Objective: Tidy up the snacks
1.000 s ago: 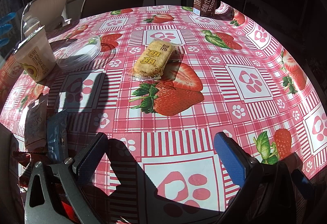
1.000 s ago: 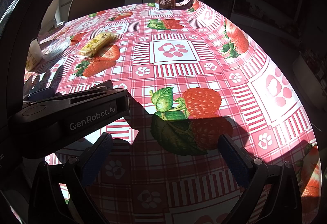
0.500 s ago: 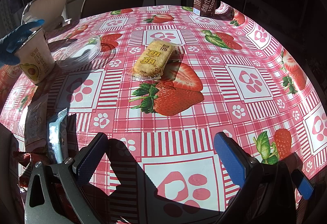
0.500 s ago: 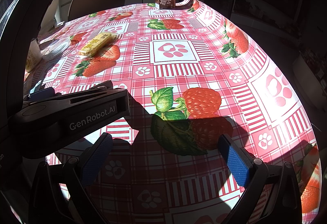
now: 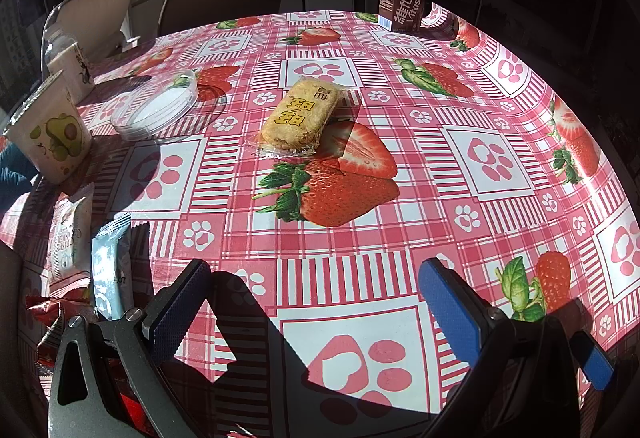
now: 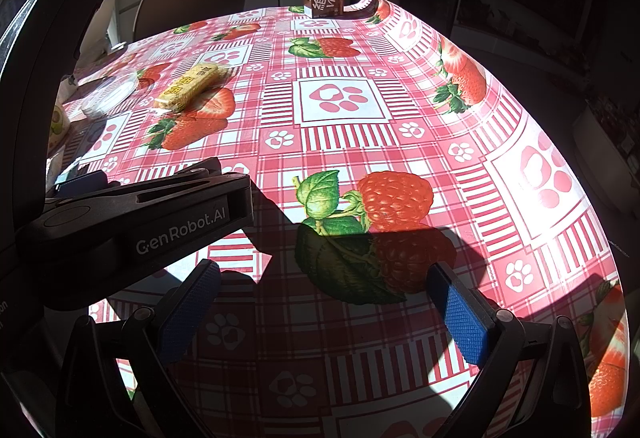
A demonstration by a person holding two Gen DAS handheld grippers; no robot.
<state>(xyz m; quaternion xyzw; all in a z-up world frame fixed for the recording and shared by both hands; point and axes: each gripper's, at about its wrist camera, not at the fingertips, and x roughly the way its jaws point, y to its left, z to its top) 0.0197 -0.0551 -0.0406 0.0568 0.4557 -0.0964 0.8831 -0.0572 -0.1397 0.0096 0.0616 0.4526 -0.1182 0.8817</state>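
Two grippers hover over a table covered with a red checked tablecloth (image 5: 400, 238) printed with strawberries and paw marks. The left gripper (image 5: 316, 302) has its blue-padded jaws wide apart with nothing between them, and the right gripper (image 6: 324, 302) is the same, jaws spread and empty, just beside the left one. A yellow wrapped cracker (image 5: 298, 118) lies flat near the middle of the cloth, well ahead of the left gripper. To its left sit a clear plastic lid (image 5: 156, 108) and a paper cup with an avocado picture (image 5: 52, 134). Near the left edge, a white snack packet (image 5: 68, 234) and a pale blue snack packet (image 5: 110, 266) lie side by side, with red wrappers (image 5: 52, 312) below them. A brown drink carton (image 5: 402, 0) stands upright at the far edge.
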